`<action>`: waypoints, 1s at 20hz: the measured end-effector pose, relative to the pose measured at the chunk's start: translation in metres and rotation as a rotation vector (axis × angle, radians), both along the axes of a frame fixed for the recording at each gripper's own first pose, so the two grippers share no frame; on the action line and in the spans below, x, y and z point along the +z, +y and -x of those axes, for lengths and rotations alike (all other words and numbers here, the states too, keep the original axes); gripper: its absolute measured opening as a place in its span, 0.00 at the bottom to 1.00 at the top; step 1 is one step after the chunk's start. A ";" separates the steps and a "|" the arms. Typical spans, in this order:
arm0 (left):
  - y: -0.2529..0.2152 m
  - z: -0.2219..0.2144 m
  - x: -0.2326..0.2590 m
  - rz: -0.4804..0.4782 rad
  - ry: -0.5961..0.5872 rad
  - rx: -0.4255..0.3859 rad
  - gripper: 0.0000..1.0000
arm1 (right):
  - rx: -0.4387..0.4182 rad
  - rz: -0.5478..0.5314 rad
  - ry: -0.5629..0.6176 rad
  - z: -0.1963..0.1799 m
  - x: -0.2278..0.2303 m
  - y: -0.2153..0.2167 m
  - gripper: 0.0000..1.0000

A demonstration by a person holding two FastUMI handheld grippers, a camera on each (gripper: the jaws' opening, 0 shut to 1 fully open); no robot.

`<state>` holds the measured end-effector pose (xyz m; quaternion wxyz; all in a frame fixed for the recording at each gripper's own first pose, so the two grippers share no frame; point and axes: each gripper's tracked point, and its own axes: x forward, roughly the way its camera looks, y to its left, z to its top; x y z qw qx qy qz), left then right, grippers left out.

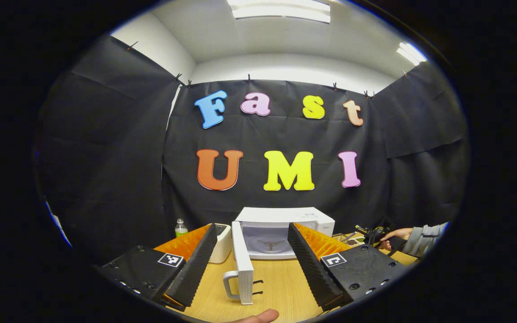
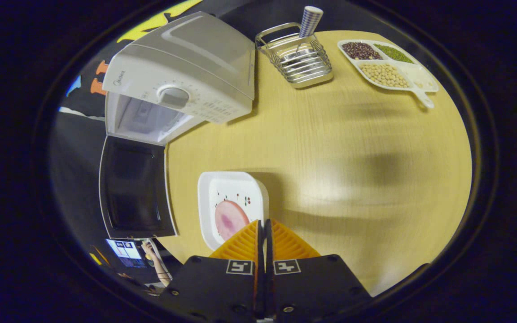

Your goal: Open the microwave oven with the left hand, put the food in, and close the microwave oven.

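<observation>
The white microwave point(image 1: 285, 215) stands at the back of the wooden table with its door point(image 1: 243, 260) swung fully out toward me, handle point(image 1: 230, 285) nearest. My left gripper point(image 1: 253, 229) is open wide, its fingers on either side of the door's edge without touching it. In the right gripper view the microwave point(image 2: 186, 63) shows its bare cavity and the dark inside of the door point(image 2: 135, 188). My right gripper point(image 2: 264, 223) is shut on the rim of a white square plate point(image 2: 227, 188) carrying a pink slice of food point(image 2: 229, 220), beside the door.
A wire rack point(image 2: 296, 60) with a checked cup and a divided tray of beans point(image 2: 386, 65) sit at the table's far side. A small bottle point(image 1: 181, 228) and a white container point(image 1: 221, 242) stand left of the microwave. A sleeved hand point(image 1: 413, 237) is at the right.
</observation>
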<state>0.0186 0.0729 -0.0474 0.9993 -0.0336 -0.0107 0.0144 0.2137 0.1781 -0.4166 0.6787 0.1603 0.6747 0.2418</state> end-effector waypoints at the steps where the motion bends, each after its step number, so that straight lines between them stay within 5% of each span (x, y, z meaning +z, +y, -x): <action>1: 0.005 0.001 -0.002 0.006 0.003 0.004 0.95 | -0.013 -0.017 -0.006 0.000 0.007 0.009 0.04; 12: 0.050 0.018 -0.021 0.002 0.035 0.012 0.95 | -0.245 -0.104 -0.033 0.008 0.042 0.114 0.04; 20: 0.050 0.017 -0.035 -0.060 0.061 -0.010 0.95 | -0.613 -0.184 0.009 0.002 0.036 0.173 0.04</action>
